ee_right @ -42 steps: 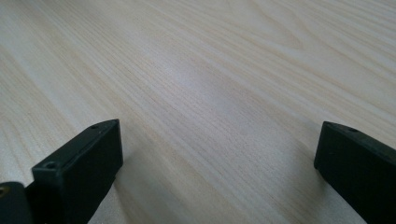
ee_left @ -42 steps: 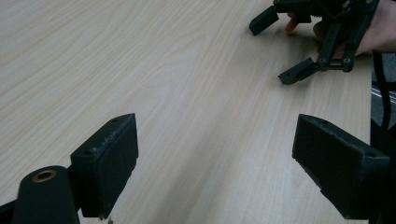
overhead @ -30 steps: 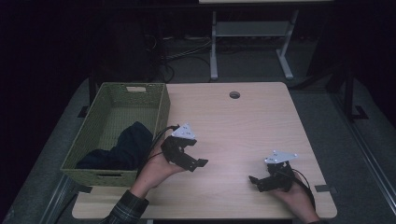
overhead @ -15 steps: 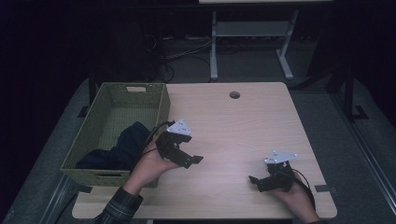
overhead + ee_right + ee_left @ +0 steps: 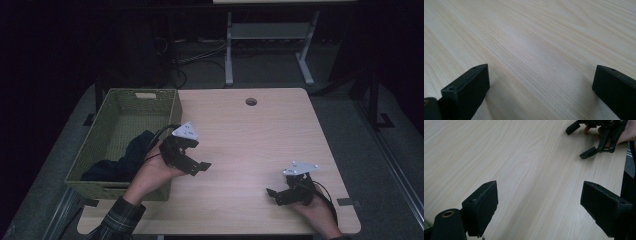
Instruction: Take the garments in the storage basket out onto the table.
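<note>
My left gripper (image 5: 199, 167) hovers over the light wooden table (image 5: 250, 140) just right of a green woven basket (image 5: 142, 91), its jaws pointing right. In the left gripper view my left gripper (image 5: 539, 192) is open wide, with bare wood between the jaws, and my right gripper (image 5: 596, 137) lies farther off at the top right. My right gripper (image 5: 273, 196) rests near the table's front right, pointing left. The right gripper view has my right gripper (image 5: 541, 67) open over bare tabletop.
A dark cloth (image 5: 127, 157) lies bunched in the near end of the basket. A round cable hole (image 5: 251, 101) sits near the table's far edge. A white frame stand (image 5: 265, 35) is on the floor beyond the table.
My left gripper has drifted slightly left and away, closer to the basket's corner. My right gripper has stayed where it was.
</note>
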`<act>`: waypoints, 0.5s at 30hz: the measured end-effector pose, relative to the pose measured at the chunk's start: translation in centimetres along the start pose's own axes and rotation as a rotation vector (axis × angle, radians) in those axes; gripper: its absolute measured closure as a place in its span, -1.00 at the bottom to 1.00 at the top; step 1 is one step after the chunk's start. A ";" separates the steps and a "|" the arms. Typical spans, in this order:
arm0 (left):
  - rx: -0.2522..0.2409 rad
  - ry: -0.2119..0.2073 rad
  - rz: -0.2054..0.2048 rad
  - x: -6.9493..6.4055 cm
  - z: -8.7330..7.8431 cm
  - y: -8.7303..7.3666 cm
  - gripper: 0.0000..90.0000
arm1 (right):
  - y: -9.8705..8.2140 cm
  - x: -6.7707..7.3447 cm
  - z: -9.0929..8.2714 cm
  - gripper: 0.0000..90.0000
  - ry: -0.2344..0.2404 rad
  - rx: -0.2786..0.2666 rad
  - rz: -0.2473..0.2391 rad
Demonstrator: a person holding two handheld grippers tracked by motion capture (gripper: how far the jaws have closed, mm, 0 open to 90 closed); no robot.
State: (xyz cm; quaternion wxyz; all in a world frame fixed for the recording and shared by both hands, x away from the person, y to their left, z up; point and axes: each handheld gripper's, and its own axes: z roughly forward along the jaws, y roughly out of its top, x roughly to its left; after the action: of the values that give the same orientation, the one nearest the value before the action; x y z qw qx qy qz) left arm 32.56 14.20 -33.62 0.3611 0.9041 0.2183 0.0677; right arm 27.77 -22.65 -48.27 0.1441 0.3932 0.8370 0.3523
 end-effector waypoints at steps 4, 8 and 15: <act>0.009 0.002 0.000 0.2 -0.4 0.0 -0.68 | 0.0 0.0 0.0 -0.98 0.000 0.000 0.000; 0.018 0.011 0.004 0.4 -1.0 0.1 -0.68 | 0.0 0.0 0.0 -0.99 0.000 0.000 0.000; 0.017 0.023 0.001 0.7 -2.1 0.2 -0.68 | 0.0 0.0 0.0 -0.98 -0.001 -0.001 -0.003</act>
State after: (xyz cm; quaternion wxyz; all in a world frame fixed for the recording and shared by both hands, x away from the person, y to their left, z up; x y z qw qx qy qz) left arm 32.65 15.69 -31.95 0.3509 0.9064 0.2225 0.0762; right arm 27.79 -22.66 -48.28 0.1452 0.3919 0.8373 0.3525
